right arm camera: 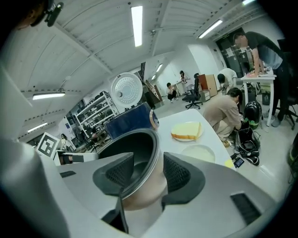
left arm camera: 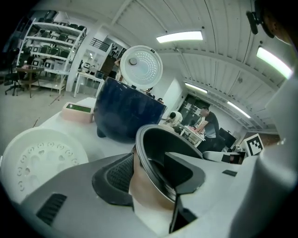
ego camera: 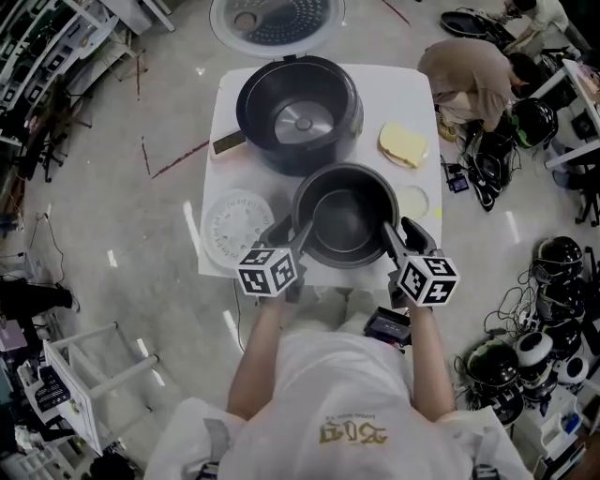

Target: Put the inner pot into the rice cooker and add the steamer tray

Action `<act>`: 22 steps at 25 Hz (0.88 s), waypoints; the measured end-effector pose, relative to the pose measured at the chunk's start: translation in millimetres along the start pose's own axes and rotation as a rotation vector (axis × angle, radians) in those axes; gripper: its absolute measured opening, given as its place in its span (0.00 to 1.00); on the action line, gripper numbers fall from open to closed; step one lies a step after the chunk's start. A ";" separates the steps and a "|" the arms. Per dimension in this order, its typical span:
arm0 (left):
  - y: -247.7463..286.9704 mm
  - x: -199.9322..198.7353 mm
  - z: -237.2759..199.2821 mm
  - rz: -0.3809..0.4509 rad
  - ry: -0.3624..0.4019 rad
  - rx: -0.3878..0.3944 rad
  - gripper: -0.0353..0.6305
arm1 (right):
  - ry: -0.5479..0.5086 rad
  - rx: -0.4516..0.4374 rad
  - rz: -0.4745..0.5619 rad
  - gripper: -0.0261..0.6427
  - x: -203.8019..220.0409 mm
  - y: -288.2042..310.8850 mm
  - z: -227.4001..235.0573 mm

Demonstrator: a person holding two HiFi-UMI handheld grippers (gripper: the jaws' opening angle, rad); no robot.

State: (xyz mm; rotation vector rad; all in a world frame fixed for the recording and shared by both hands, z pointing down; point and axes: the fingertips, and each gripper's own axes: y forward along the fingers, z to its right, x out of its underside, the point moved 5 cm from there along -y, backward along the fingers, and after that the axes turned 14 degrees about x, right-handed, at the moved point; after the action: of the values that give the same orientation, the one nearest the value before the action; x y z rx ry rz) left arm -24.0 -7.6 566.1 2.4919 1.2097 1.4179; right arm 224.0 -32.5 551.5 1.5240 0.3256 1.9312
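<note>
The dark inner pot stands empty at the table's front middle. My left gripper straddles its left rim and my right gripper its right rim, each with one jaw inside and one outside. In the left gripper view the pot's rim runs between the jaws of the left gripper, and a dark gap shows at the inner jaw. The right gripper also has slack inside the pot. Behind stands the open rice cooker, lid raised. The white steamer tray lies left of the pot.
A yellow sponge on a plate and a small white disc lie on the table's right side. A person crouches beside the table's far right corner. Helmets and cables litter the floor at right; a white rack stands at lower left.
</note>
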 end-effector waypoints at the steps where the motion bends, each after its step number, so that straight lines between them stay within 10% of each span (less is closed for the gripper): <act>1: 1.7 1.7 0.3 -0.007 -0.006 -0.012 0.37 | -0.004 -0.007 -0.014 0.33 1.5 2.5 1.6; 22: 3.1 7.6 1.5 0.007 -0.053 -0.181 0.25 | -0.052 -0.121 -0.100 0.25 0.5 14.9 -3.2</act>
State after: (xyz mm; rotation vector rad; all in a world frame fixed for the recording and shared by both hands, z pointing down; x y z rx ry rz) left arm -18.9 -4.4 571.8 2.3976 1.0160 1.3859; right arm 216.0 -42.9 559.3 1.4494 0.2529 1.7974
